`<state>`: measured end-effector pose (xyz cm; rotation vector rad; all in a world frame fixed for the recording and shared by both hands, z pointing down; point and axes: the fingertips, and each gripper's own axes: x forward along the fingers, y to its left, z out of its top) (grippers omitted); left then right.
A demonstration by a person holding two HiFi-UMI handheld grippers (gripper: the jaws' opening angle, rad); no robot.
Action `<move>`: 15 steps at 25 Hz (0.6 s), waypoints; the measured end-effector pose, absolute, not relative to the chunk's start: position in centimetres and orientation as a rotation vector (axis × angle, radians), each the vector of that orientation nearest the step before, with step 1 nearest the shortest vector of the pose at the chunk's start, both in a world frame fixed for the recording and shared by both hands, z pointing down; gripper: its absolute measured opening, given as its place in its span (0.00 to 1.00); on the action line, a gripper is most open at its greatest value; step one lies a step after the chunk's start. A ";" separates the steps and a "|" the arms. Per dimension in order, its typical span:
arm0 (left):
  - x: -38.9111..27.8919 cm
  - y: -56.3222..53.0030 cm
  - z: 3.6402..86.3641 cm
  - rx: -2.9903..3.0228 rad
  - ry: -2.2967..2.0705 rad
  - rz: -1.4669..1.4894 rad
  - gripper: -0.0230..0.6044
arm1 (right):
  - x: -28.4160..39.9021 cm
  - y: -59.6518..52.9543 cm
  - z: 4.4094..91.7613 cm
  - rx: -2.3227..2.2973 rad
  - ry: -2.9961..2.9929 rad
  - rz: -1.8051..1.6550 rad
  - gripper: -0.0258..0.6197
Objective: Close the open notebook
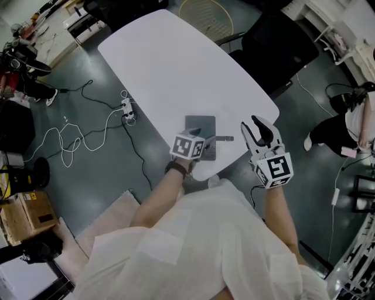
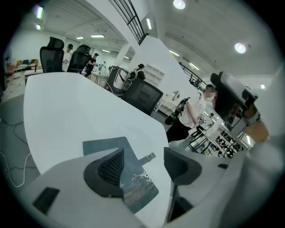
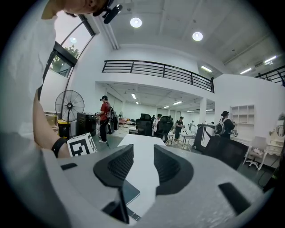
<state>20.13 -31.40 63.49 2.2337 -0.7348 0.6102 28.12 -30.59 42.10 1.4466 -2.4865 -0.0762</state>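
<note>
A dark grey-blue notebook (image 1: pixel 202 126) lies flat near the front edge of the white table (image 1: pixel 176 64). Its patterned cover (image 2: pixel 136 182) faces up and it looks closed. Its strap (image 1: pixel 226 139) sticks out loose to the right. My left gripper (image 1: pixel 199 139) hovers just over the notebook's near part, open, with nothing between its fingers; the notebook shows through the gap in the left gripper view. My right gripper (image 1: pixel 258 130) is open and empty, to the right of the notebook at the table's corner. The right gripper view shows the notebook's edge (image 3: pixel 129 192) low between its jaws.
A black office chair (image 1: pixel 275 47) stands at the table's far right and a floor fan (image 1: pixel 205 14) behind it. Cables and a power strip (image 1: pixel 126 108) lie on the floor to the left. A cardboard box (image 1: pixel 26 214) sits at lower left. A person (image 1: pixel 351 123) is at the right.
</note>
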 end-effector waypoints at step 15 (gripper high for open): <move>6.6 -36.1 44.3 2.623 -1.160 0.030 0.30 | 27.2 -29.0 41.8 1.567 -2.533 0.007 0.24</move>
